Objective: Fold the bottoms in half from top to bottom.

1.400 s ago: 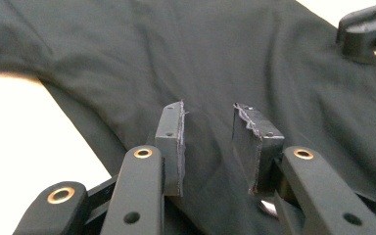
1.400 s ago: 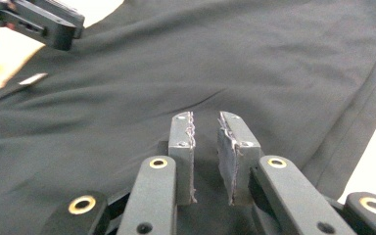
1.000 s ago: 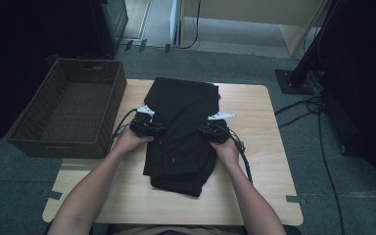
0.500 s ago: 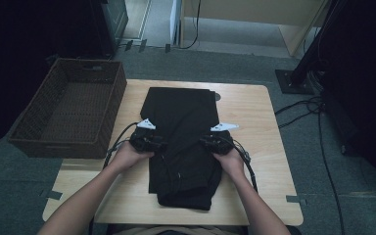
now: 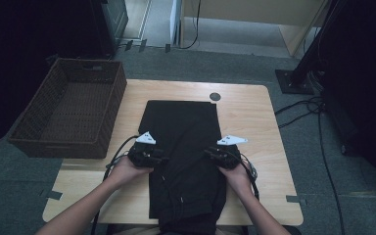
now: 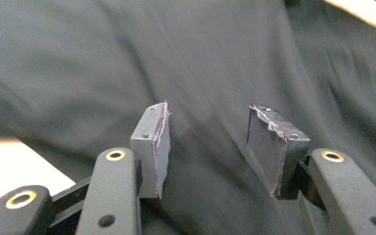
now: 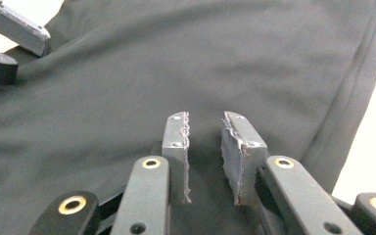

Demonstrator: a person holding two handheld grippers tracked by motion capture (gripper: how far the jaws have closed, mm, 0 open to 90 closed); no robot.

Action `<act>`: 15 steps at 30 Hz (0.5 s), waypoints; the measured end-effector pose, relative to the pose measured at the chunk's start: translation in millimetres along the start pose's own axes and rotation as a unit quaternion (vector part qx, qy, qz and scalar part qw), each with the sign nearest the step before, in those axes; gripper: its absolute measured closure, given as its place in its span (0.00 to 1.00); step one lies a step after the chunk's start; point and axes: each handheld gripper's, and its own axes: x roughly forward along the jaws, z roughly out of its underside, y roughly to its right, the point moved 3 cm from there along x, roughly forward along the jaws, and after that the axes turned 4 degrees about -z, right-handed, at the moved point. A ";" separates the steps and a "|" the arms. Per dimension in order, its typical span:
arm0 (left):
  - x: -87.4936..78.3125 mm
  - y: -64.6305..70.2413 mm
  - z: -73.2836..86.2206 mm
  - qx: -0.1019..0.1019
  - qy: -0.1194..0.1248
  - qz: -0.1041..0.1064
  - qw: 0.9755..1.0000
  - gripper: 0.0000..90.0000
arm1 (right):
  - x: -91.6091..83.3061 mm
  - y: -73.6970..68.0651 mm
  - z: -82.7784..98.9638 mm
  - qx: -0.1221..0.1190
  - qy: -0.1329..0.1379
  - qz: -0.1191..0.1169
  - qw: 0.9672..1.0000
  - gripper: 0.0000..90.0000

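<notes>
Since a second ago, both our hands have slid toward the table's (image 5: pixel 254 98) near edge and the black trousers (image 5: pixel 181 127) now lie flatter.

High view: left gripper (image 5: pixel 152 155) and right gripper (image 5: pixel 215 155) flank the trousers mid-table, likely smoothing them.

Left gripper view: jaws have just been opening, nothing pinched.

Right gripper view: jaws narrowly apart, empty above the cloth.

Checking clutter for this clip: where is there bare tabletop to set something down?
Bare wood lies between the black garment and the table's right edge, and along the far edge by the dark round disc. The left is tight against the wicker basket.
</notes>
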 end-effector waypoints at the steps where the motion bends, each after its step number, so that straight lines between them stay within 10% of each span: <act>1: 0.7 -6.0 -6.3 -0.005 0.009 0.000 1.000 0.57 | 3.4 3.5 -6.0 -0.002 0.001 0.001 1.000 0.80; 11: 22.2 -71.3 -51.0 -0.028 0.018 -0.033 0.999 0.58 | 53.9 37.9 -46.2 -0.018 -0.022 0.017 0.999 0.77; 15: 28.9 -75.8 -51.9 -0.020 0.007 -0.041 0.999 0.58 | 60.2 43.3 -47.5 -0.008 -0.023 0.021 0.999 0.77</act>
